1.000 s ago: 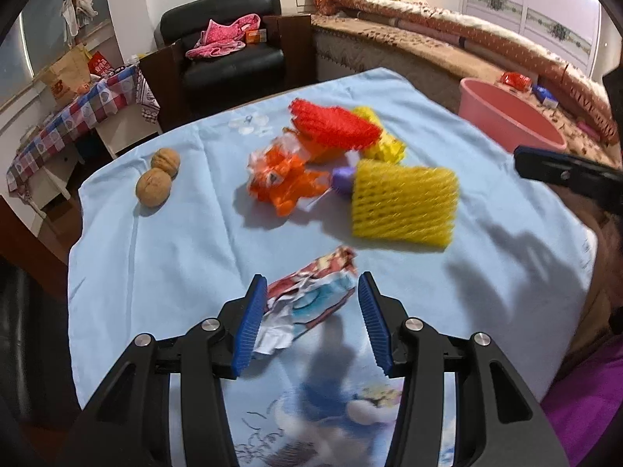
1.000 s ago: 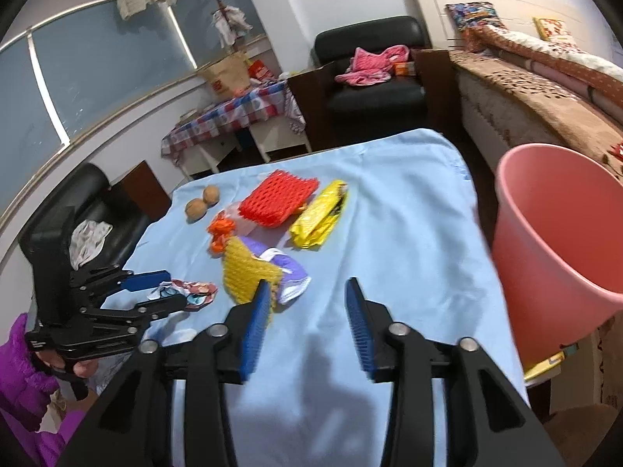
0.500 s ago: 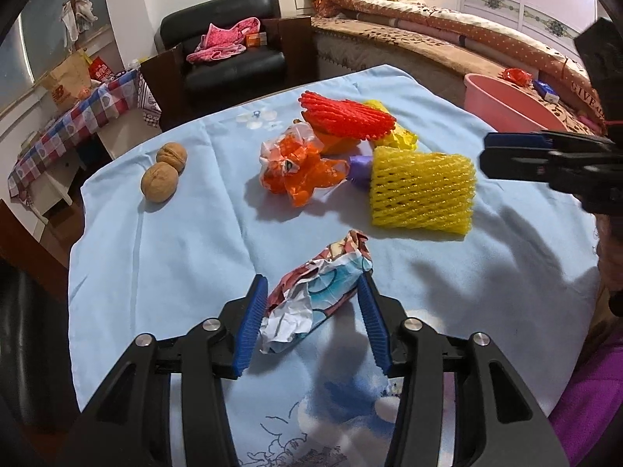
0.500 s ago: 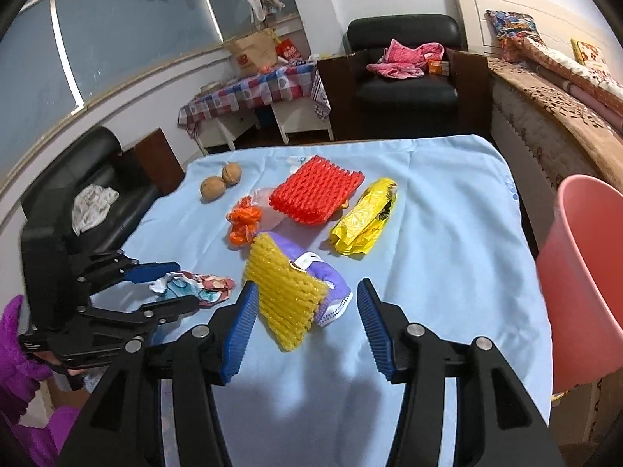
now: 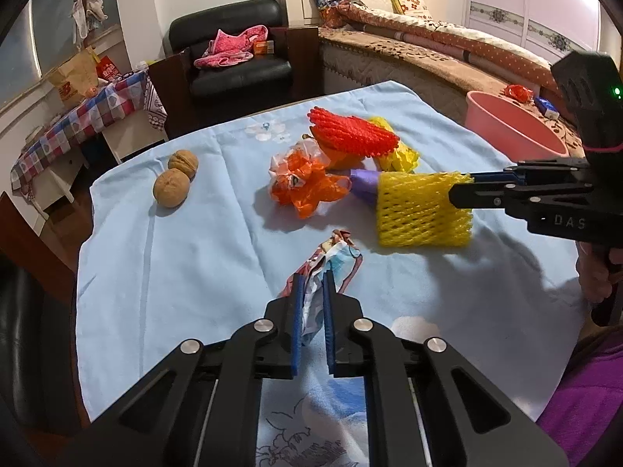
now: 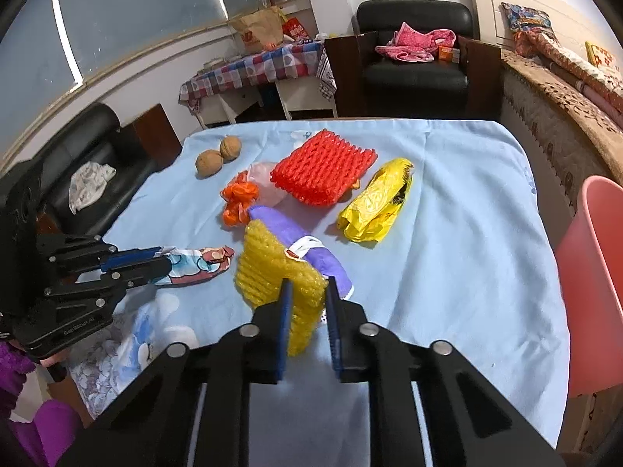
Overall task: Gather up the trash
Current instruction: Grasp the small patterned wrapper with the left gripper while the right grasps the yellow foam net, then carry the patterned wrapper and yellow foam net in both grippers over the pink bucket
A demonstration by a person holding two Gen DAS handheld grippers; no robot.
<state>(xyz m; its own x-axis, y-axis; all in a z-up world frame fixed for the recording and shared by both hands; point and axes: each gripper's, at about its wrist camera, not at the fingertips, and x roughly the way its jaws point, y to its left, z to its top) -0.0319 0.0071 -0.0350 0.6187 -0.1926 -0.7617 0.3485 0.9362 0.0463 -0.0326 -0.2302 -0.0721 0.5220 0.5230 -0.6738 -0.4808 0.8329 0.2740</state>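
My left gripper (image 5: 312, 278) is shut on a crumpled colourful wrapper (image 5: 335, 257) lying on the blue cloth; the same grip shows in the right wrist view (image 6: 163, 258). My right gripper (image 6: 307, 286) is shut on a yellow foam net (image 6: 272, 268), which also shows in the left wrist view (image 5: 422, 210). A purple wrapper (image 6: 307, 249), an orange bag (image 6: 237, 198), a red foam net (image 6: 323, 165) and a yellow bag (image 6: 377, 202) lie on the table. A pink bin (image 6: 595, 272) stands at the table's right side.
Two walnuts (image 5: 175, 179) lie at the far left of the blue tablecloth (image 5: 194, 253). A black armchair (image 5: 237, 62) stands behind the table, a bed (image 5: 447, 50) at the right, a checked side table (image 6: 257, 70) at the back left.
Both grippers have closed: the left on the colourful wrapper, the right on the yellow foam net after moving left and forward to it.
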